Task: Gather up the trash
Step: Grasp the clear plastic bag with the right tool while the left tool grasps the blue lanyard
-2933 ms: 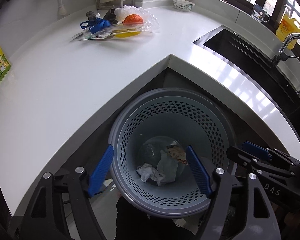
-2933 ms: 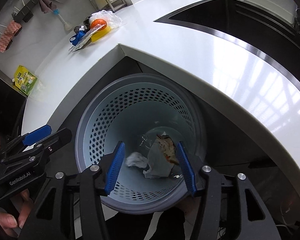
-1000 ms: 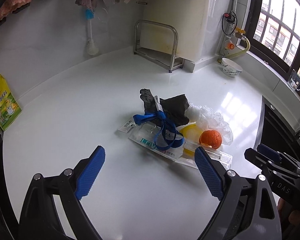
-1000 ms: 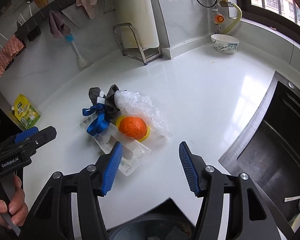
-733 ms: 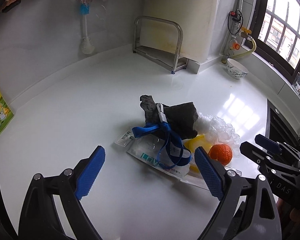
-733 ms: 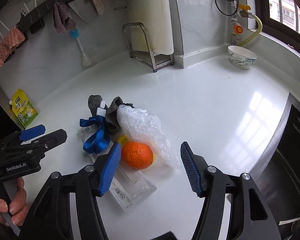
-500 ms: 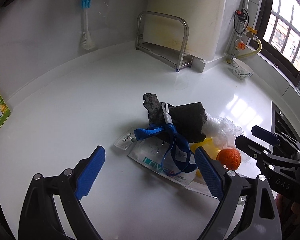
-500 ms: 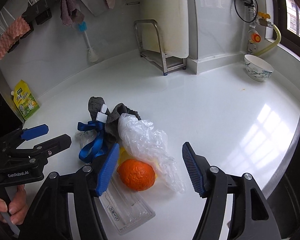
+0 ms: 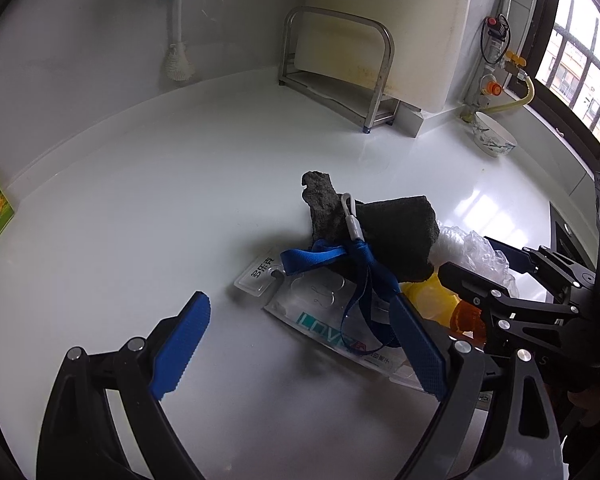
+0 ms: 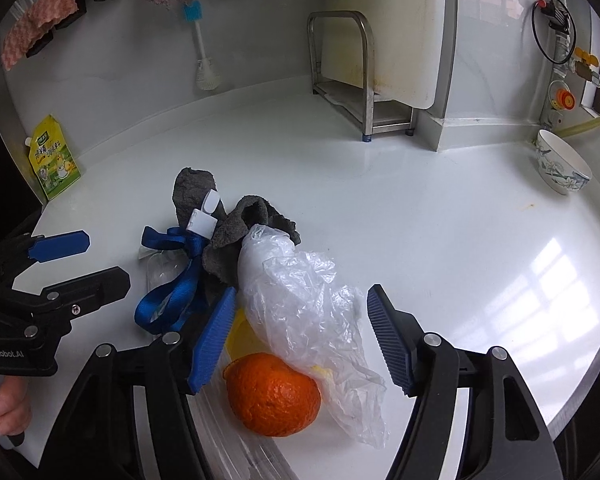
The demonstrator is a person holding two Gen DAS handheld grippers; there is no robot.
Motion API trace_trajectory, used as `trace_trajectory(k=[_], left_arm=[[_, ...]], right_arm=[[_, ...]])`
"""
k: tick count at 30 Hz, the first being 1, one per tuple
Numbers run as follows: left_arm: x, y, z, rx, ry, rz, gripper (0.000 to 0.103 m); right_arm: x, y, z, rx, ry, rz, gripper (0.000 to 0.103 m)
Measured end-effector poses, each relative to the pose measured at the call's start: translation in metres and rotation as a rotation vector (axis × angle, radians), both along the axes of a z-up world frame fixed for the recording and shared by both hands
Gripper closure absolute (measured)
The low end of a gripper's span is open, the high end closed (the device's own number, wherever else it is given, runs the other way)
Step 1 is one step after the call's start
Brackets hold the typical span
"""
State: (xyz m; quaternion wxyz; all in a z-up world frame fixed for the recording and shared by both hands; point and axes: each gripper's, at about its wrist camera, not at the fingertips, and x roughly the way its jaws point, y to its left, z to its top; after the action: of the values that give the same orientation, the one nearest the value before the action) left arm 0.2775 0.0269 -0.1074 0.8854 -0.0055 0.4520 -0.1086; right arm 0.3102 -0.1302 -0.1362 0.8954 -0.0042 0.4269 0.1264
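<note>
The right tongs [image 10: 300,336] stand released, straddling the crumpled clear plastic bag [image 10: 300,304]. Close low on the bag only, clear of the orange fruit [image 10: 274,394]. The left tongs [image 9: 300,344] hang released over the white bench [image 9: 140,208].

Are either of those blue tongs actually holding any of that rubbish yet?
No. Both tongs are open: the right tongs straddle the plastic bag without pinching it, and the left tongs are empty.
</note>
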Motion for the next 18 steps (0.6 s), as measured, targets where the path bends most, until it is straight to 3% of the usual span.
trace_trajectory(k=[8, 14, 18], left_arm=[[0.006, -0.009, -0.005, -0.002, 0.005, -0.015, 0.014], [0.008, -0.025, -0.012, 0.004, 0.009, -0.032, 0.014], [0.009, -0.037, -0.017, 0.011, 0.001, -0.046, 0.014]], right_arm=[[-0.003, -0.007, 0.001, 0.062, 0.000, -0.035, 0.070], [-0.015, -0.031, 0.003, 0.147, -0.025, -0.180, 0.079], [-0.025, -0.049, 0.005, 0.180, -0.046, -0.276, 0.080]])
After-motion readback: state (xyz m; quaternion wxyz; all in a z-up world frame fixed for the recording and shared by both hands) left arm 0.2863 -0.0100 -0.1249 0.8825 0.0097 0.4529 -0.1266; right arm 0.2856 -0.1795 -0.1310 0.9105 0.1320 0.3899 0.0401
